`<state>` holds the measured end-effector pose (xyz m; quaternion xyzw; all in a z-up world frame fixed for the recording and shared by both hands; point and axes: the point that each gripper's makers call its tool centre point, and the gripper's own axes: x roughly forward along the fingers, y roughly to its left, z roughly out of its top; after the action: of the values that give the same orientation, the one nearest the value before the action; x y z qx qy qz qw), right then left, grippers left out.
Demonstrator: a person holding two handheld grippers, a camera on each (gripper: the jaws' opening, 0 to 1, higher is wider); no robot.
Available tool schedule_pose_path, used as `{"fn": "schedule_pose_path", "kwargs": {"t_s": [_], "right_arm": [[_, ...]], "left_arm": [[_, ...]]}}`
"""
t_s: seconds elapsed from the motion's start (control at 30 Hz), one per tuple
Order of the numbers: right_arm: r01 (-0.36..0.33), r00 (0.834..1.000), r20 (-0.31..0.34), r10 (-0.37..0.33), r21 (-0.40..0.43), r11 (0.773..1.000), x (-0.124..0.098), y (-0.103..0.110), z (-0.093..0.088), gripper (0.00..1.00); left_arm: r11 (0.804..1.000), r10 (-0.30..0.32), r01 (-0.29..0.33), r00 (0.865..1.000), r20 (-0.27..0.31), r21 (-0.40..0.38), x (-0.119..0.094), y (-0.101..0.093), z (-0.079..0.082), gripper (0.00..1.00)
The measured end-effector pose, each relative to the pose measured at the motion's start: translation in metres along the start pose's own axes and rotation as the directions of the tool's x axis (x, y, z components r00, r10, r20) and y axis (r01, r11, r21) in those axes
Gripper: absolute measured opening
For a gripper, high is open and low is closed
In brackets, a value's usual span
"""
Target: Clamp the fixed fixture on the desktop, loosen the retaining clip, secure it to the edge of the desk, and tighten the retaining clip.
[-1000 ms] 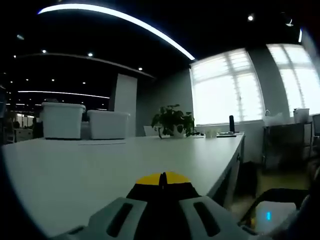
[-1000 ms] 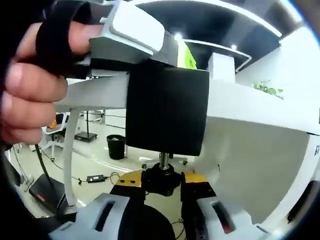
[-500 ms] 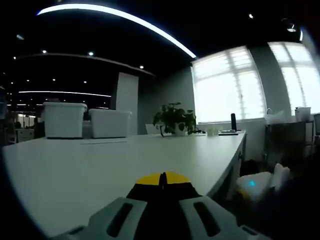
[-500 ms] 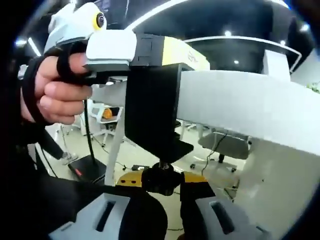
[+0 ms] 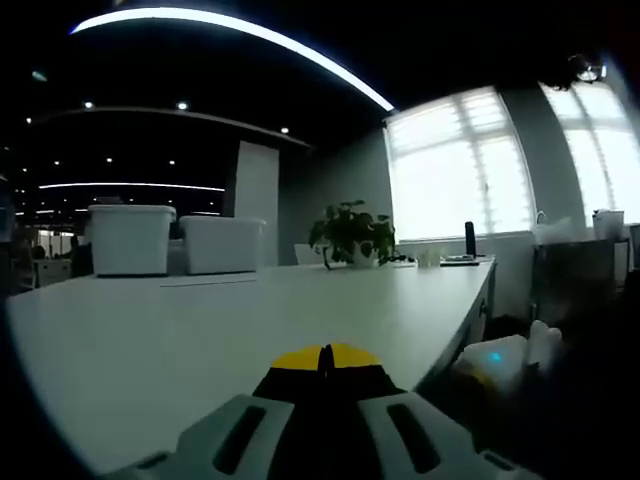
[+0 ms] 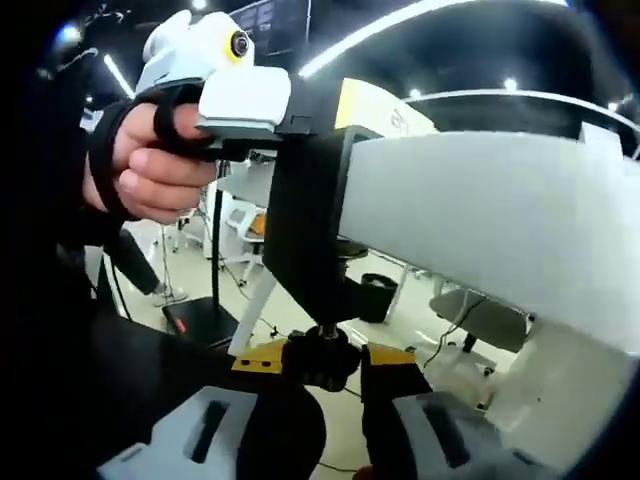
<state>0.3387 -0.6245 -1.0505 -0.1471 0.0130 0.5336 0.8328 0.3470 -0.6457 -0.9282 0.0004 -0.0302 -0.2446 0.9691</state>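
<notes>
The white desk (image 5: 200, 330) stretches out ahead of my left gripper (image 5: 322, 362), and in the right gripper view its thick edge (image 6: 470, 215) runs across from the right. Far back on the top stand two white bins (image 5: 126, 239), with a potted plant (image 5: 350, 236) nearer the bright windows (image 5: 455, 175). My left gripper lies low over the desk with its yellow-tipped fingers (image 5: 300, 358) pressed together; what they hold I cannot tell from its own view. The right gripper view shows it from the side, its front end meeting the black clamp (image 6: 305, 235) at the top, my hand (image 6: 155, 165) wrapped round its handle. The clamp sits over the desk edge — its body hangs down the side and hooks underneath. Below it a threaded screw runs down to a black knob (image 6: 322, 358), and my right gripper (image 6: 322, 362) has its fingers (image 6: 262, 357) closed on that knob from either side.
</notes>
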Motion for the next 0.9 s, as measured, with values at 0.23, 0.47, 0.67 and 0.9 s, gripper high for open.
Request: {"fn": "schedule_pose_path", "kwargs": {"t_s": [0.23,0.47,0.67,0.9], "right_arm": [[0.337,0.942,-0.035,-0.335,0.112,0.935,-0.033,-0.003,0.002,0.39],[0.610,0.792,-0.120,-0.599,0.172,0.773,-0.032,-0.006,-0.003,0.44],[0.680,0.733,-0.106,-0.672,0.137,0.720,-0.019,-0.006,0.009,0.35],[0.669,0.743,-0.136,-0.655,0.177,0.722,-0.017,-0.007,0.006,0.25]], "left_arm": [[1.000,0.007,-0.007,1.000,0.013,-0.006,0.000,0.001,0.000,0.01],[1.000,-0.001,0.002,1.000,0.030,-0.017,0.001,0.001,0.001,0.01],[1.000,-0.011,0.012,0.999,0.040,-0.023,0.001,0.002,0.002,0.01],[0.999,-0.016,0.017,0.999,0.044,-0.027,0.001,0.003,0.003,0.01]]}}
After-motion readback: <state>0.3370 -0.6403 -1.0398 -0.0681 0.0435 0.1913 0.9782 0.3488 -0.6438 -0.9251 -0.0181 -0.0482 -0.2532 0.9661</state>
